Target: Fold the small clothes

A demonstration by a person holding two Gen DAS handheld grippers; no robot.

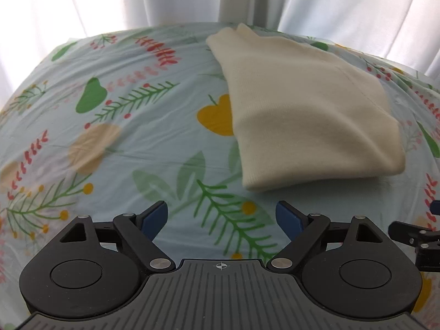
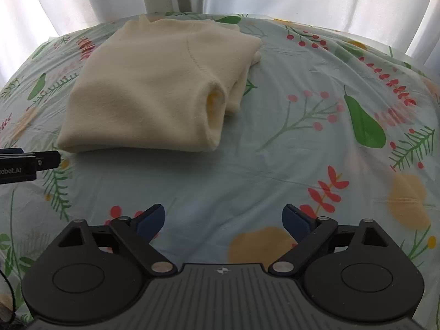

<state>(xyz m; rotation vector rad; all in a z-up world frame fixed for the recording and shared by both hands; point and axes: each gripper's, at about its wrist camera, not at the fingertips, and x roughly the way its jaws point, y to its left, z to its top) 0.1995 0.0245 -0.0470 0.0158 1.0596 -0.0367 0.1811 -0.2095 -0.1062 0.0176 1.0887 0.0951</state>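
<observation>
1. Nearest the lens: left tool [image 1: 221, 218] with blue pads spread wide apart, gripping nothing, hovering over bare floral bedsheet [image 1: 132, 148].
2. Same on the other side: right tool [image 2: 223, 220] spread apart and empty, likewise above the sheet.
3. Ahead of both: cream fleece garment [image 2: 154, 90], already folded into a compact stack, lying on the sheet toward the far edge, well apart from either tool's fingertips.
4. Judged as the closing step: folding apparently finished, tools clear of the cloth.
5. One loose end: a bulging rolled opening, probably a sleeve or hem [image 2: 213, 110], gaping at the stack's right corner. Next move, if any, likely calls for pressing that flat or tucking it under.
6. Around: white curtains [image 1: 82, 0] behind the bed; nothing between tools and garment, only sheet wrinkles.
</observation>
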